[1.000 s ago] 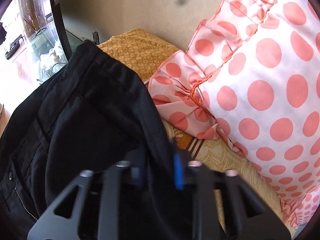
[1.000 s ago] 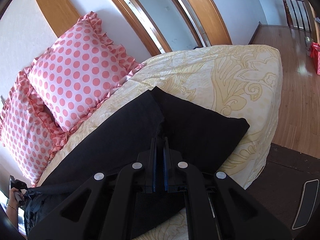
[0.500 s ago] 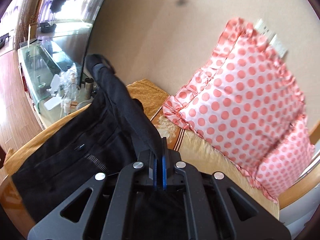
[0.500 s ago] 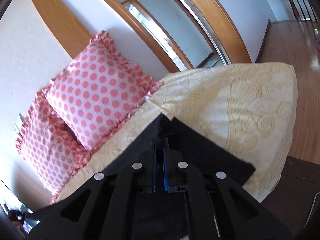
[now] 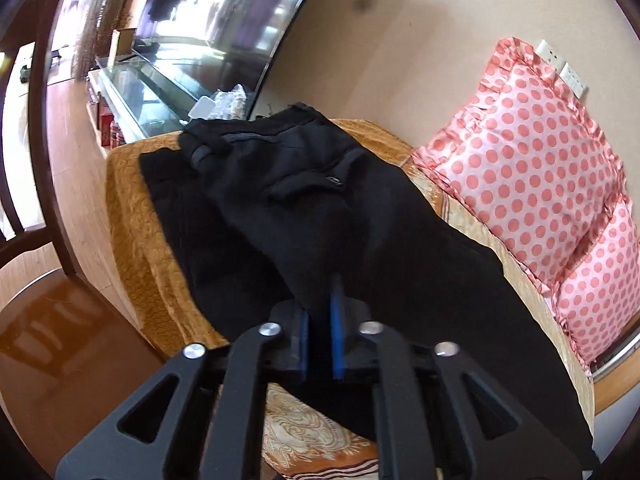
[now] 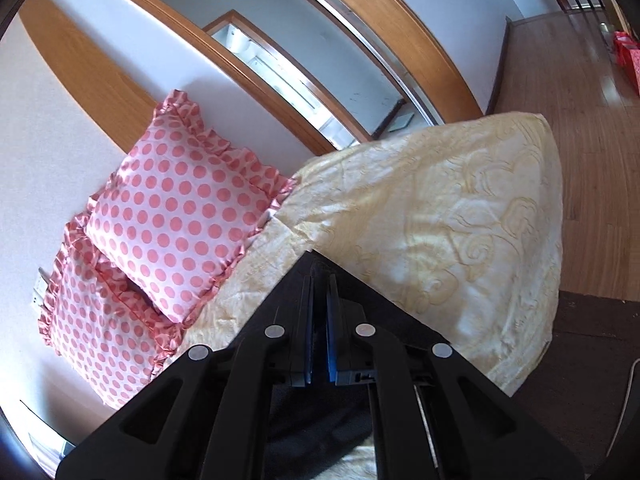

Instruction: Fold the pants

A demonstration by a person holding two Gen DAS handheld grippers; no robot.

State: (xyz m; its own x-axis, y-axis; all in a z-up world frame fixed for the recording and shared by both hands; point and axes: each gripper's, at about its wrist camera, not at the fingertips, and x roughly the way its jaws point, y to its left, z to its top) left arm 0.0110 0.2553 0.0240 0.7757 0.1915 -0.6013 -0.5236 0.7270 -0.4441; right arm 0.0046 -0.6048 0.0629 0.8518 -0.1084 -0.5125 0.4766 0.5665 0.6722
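Left wrist view: the left gripper (image 5: 320, 320), low in the frame, pinches an edge of the black pants (image 5: 320, 208), which spread up the middle across the bed (image 5: 132, 220). Pillows (image 5: 532, 184) sit at right. In the right wrist view, the right gripper (image 6: 319, 312) clamps pants cloth at lower centre.

left gripper (image 5: 320, 312): matte black plastic, two fingers with blue pads (image 5: 338, 320) on the inner faces. Black linkage bars with triangular cutouts, four silver round-head screws (image 5: 269, 329) at the pivots. right gripper (image 6: 319, 300): same build, black body, blue pads (image 6: 330, 344), four silver screws (image 6: 275, 331), triangular cutouts in the bars.
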